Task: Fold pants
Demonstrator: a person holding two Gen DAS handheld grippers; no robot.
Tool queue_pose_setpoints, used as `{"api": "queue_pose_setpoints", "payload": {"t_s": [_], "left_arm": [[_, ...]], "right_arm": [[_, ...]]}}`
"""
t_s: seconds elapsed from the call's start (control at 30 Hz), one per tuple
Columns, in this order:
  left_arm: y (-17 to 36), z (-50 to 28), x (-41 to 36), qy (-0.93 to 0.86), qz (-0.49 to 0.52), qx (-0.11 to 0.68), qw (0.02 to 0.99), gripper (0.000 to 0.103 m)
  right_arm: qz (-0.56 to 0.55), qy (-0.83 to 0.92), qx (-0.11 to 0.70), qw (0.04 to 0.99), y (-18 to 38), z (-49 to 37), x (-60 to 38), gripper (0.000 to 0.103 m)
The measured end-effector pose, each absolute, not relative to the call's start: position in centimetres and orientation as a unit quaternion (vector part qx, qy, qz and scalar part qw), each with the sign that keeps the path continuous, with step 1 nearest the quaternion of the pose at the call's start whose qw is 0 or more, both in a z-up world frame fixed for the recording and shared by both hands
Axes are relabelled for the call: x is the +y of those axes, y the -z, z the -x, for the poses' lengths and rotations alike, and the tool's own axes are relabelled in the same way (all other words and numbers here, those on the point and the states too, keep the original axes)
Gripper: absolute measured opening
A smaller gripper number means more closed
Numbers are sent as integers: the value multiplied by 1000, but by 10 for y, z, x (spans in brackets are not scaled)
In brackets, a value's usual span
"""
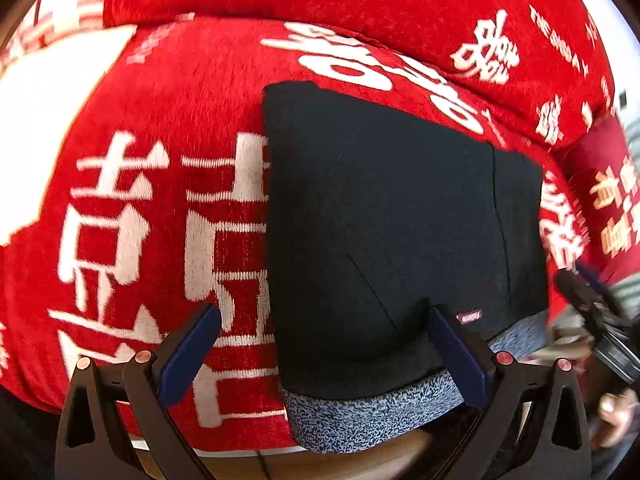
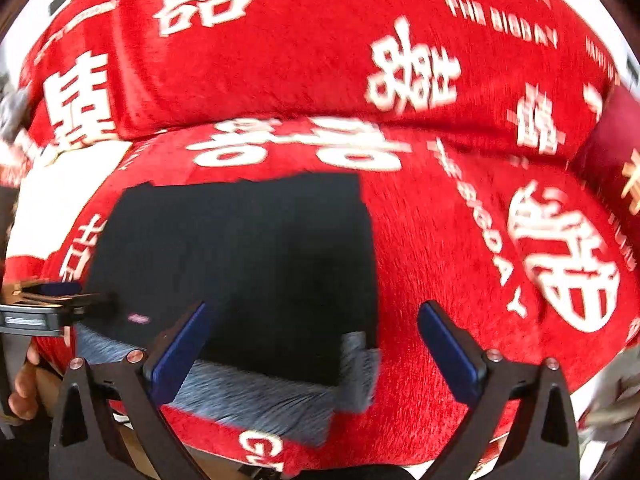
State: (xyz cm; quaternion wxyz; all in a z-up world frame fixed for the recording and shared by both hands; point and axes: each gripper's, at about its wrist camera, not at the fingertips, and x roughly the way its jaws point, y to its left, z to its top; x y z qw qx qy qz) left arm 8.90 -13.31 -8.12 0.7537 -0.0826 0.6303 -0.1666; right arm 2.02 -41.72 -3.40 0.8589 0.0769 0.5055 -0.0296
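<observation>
The black pants point(image 1: 400, 220) lie folded into a flat rectangle on the red cover, with a grey speckled lining point(image 1: 360, 412) showing along their near edge. My left gripper point(image 1: 324, 348) is open above the pants' near left corner; one finger point(image 1: 456, 352) is over the black cloth, the other over the cover. In the right wrist view the pants point(image 2: 240, 260) sit at centre left, with the grey lining point(image 2: 260, 400) in front. The right gripper point(image 2: 316, 348) is open over their near right corner, and nothing is pinched. Each view shows the other gripper at its edge: right gripper point(image 1: 600, 320), left gripper point(image 2: 48, 304).
A red plush cover point(image 1: 160, 120) with large white characters drapes the seat and the back cushion point(image 2: 320, 40). A darker red cushion point(image 1: 600, 152) sits at the right. A wooden edge point(image 1: 360, 456) runs below the seat's front. A person's hand point(image 2: 20, 392) holds the left gripper.
</observation>
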Motion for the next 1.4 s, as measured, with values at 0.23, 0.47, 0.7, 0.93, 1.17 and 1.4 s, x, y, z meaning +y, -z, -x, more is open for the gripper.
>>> {"api": "queue_pose_setpoints", "payload": {"t_s": [0.23, 0.47, 0.7, 0.93, 1.17, 1.4], "left_arm": [[82, -96, -127, 205, 104, 630, 741, 103], [96, -100, -147, 225, 91, 647, 723, 103], [99, -103, -158, 232, 90, 639, 728, 103], [101, -108, -165, 218, 86, 628, 742, 103], [102, -110, -166, 224, 81, 615, 752, 103], [103, -109, -168, 230, 77, 599, 763, 103]], "right_arm": [[-220, -14, 499, 838, 62, -11, -468, 103], [-290, -74, 520, 800, 97, -25, -477, 103], [-232, -112, 530, 808, 111, -35, -440, 103], [-216, -108, 517, 821, 111, -38, -436, 103], [-195, -109, 520, 824, 111, -45, -439, 103], [-184, -90, 533, 821, 110, -50, -434, 103]]}}
